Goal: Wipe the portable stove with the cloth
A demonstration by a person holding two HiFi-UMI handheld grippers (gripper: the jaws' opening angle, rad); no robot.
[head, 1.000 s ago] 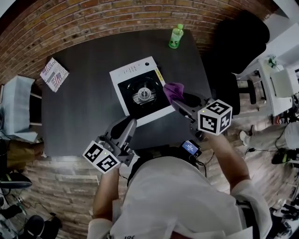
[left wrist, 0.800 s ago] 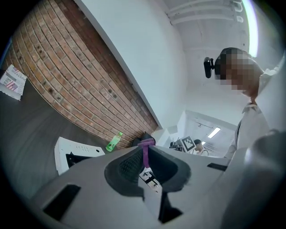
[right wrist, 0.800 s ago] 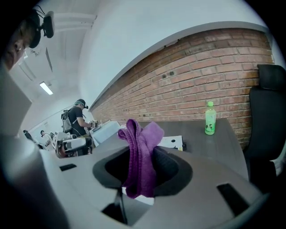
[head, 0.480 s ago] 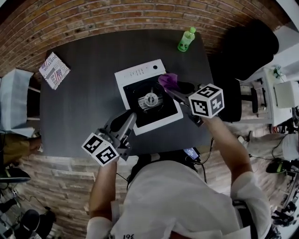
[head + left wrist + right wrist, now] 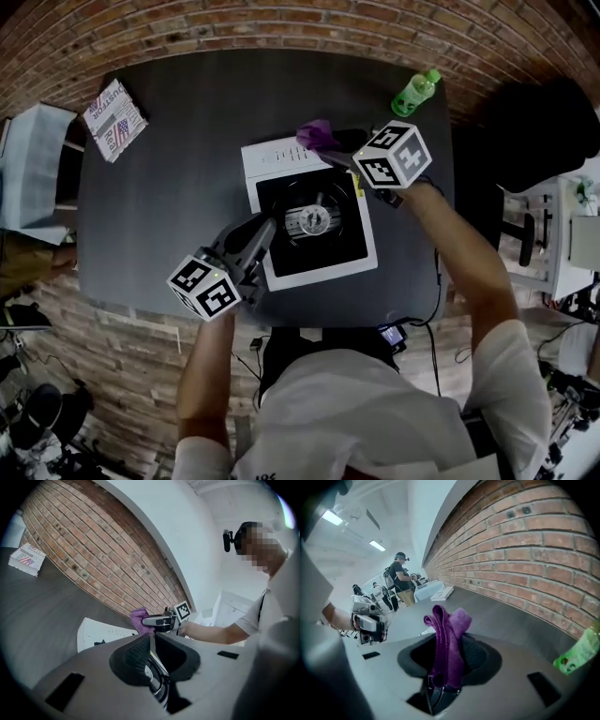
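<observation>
The portable stove (image 5: 309, 217), white with a black top and a round burner, sits mid-table; its white panel (image 5: 96, 632) also shows in the left gripper view. My right gripper (image 5: 330, 142) is shut on the purple cloth (image 5: 315, 133), held over the stove's far white edge; the cloth (image 5: 448, 634) stands pinched between the jaws in the right gripper view. My left gripper (image 5: 263, 228) is shut and empty, at the stove's near left edge, pointing toward the burner. Past its closed jaws (image 5: 152, 639) I see the right gripper (image 5: 159, 620) with the cloth (image 5: 139, 619).
A green bottle (image 5: 414, 93) stands at the table's far right corner, also in the right gripper view (image 5: 577, 654). A printed packet (image 5: 114, 106) lies far left. The brick wall (image 5: 281, 23) runs behind the dark table (image 5: 169, 187). Other people (image 5: 399, 581) stand further off.
My right gripper carried the purple cloth from the stove's right side across to its far edge. My left gripper moved forward to the stove's near left edge. The head view shifted.
</observation>
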